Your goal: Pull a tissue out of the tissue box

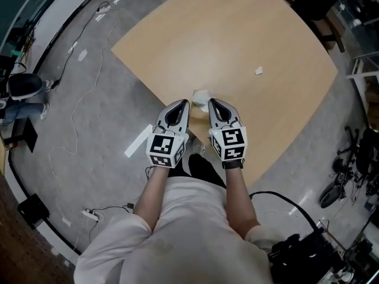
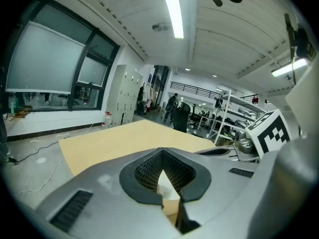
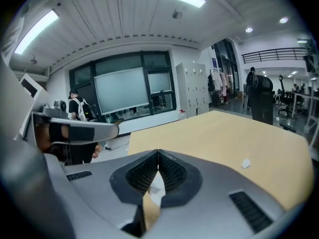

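Head view: both grippers side by side over the near edge of the table (image 1: 237, 34). Left gripper (image 1: 184, 103) and right gripper (image 1: 212, 102) both have tips clenched, nothing between them. The tissue box (image 1: 201, 96) sits at the table edge just past the tips, between the two. It's a small pale shape, mostly blocked by the grippers.

Left gripper view: left gripper (image 2: 162, 152) has jaws together at the tip. Only a pale sliver of the tissue box (image 2: 167, 187) shows through the gap behind the tips. The right gripper's marker cube (image 2: 270, 133) is close on the right. That cube is out of frame in the right gripper view.

Right gripper view: right gripper (image 3: 158, 153) has jaws closed on nothing, with the white of the tissue box (image 3: 156, 188) behind them. The left gripper (image 3: 75, 131) is alongside at the left edge. A small white scrap (image 3: 245, 163) lies on the table, well apart from the box. Head view has it too (image 1: 259, 70); the left gripper view doesn't.

Around: cables (image 1: 74, 114) and a power strip (image 1: 90, 215) on the floor. A white strip (image 1: 137, 141) lies near the person's feet.
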{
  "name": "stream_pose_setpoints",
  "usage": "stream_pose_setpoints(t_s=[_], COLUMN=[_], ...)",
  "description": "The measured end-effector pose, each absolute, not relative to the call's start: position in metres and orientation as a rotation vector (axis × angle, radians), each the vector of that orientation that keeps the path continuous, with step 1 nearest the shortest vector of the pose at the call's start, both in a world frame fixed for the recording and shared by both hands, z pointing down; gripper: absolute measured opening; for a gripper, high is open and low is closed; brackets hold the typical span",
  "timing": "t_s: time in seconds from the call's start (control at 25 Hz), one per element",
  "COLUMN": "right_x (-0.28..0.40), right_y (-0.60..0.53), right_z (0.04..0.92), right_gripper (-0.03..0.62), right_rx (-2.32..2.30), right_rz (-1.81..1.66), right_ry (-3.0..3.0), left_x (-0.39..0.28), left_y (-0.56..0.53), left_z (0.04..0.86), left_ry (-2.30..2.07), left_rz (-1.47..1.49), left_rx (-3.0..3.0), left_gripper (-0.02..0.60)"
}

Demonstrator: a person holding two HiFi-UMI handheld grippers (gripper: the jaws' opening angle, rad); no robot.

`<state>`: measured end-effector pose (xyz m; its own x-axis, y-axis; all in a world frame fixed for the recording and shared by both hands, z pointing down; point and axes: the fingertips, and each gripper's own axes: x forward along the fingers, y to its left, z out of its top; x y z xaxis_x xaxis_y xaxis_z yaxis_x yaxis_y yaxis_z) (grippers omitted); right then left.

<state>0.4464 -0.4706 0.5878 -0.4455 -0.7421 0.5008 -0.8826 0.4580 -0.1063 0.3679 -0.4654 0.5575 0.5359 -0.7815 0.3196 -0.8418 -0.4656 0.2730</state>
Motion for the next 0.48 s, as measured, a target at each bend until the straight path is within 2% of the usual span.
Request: stream_pose_setpoints(t_s=[0.28,0.48], right_x=[0.423,0.429], right_y=[-0.484,-0.487], right_z=[0.633,0.656], right_gripper=[0.013,0.111], right_rx=[1.306,1.302], right_rz=[0.547,0.57], right_ry=[-2.224,-2.134], left_x=[0.353,0.356], left_y=[-0.485,-0.492], left_z=[0.587,0.597], left_ry=[-1.287,-1.254], left_rz=[0.255,0.276], left_rx=[2.337,2.331], left_gripper=[0.0,0.0])
